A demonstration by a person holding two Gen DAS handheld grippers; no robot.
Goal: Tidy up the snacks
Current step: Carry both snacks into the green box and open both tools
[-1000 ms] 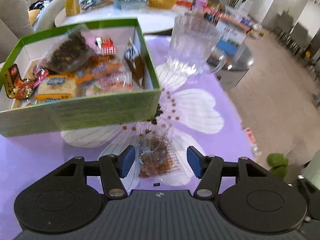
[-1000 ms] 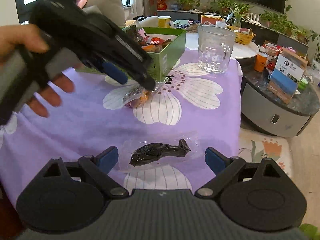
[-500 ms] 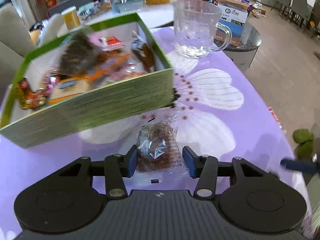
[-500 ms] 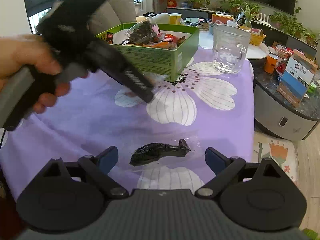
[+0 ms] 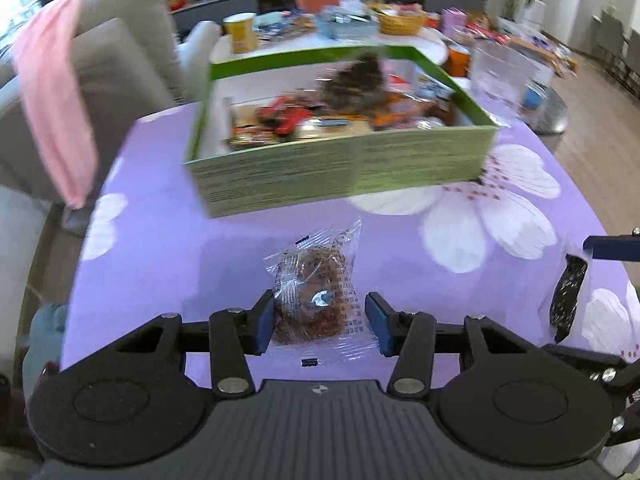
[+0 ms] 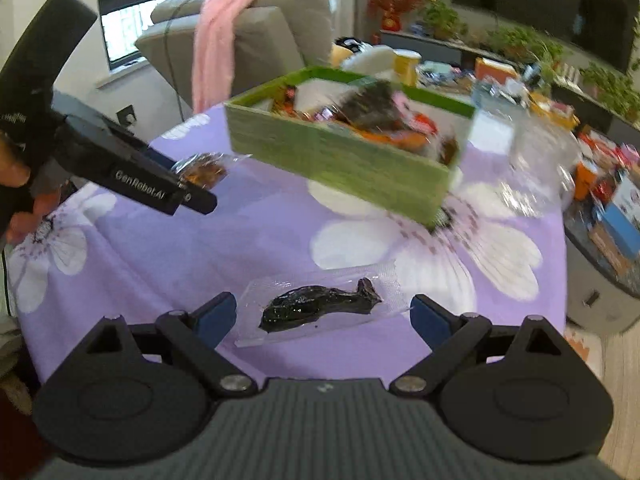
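Note:
A clear packet with a brown snack (image 5: 316, 280) sits between the blue pads of my left gripper (image 5: 320, 322), which is shut on it. The right wrist view shows that packet (image 6: 202, 168) held in the air above the purple cloth, left of the green snack box (image 6: 340, 160). My right gripper (image 6: 324, 316) is shut on a clear packet with a dark snack (image 6: 316, 308), gripped by its two ends. That dark packet (image 5: 568, 296) hangs at the right edge of the left wrist view. The box (image 5: 340, 168) is open and holds several wrapped snacks.
A glass mug (image 5: 504, 80) stands right of the box on the purple flowered tablecloth (image 5: 200, 264). A grey sofa with a pink cloth (image 5: 56, 92) is at the table's far left. A round side table (image 6: 600, 240) crowded with goods stands to the right.
My left gripper closed on the brown snack packet, lifted it off the cloth and swung left. My right gripper also shifted, with the dark packet still in it.

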